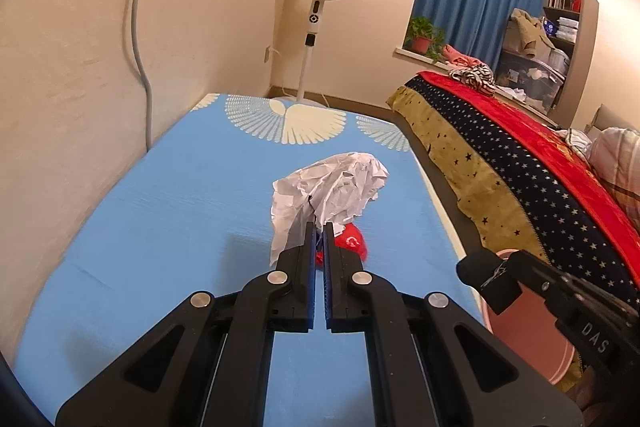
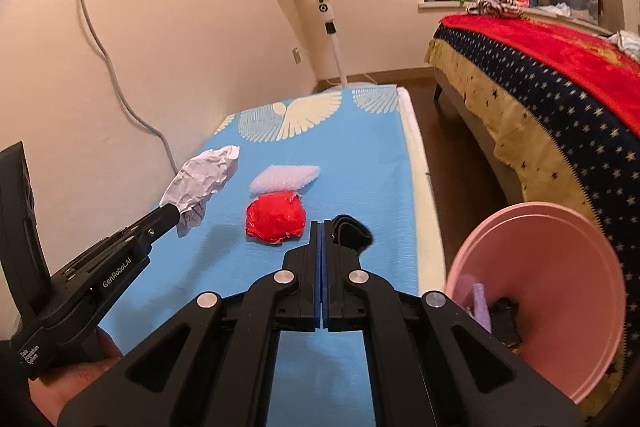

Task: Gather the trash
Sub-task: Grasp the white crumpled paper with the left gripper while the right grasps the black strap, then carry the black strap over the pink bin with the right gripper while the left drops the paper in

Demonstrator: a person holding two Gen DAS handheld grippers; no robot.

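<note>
The foam piece lies just behind the wrapper on the table.

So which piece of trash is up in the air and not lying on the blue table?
The crumpled white paper, pinched in the left gripper. The red wrapper and white foam piece lie on the cloth.

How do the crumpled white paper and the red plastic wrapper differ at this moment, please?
The crumpled white paper is pinched in the shut left gripper and hangs above the blue cloth; the red plastic wrapper lies loose on that cloth. The paper looks matt and sharply creased, the wrapper glossy and rounded. The paper looks the larger. Both are crumpled litter, neither yet in the pink bin.
</note>
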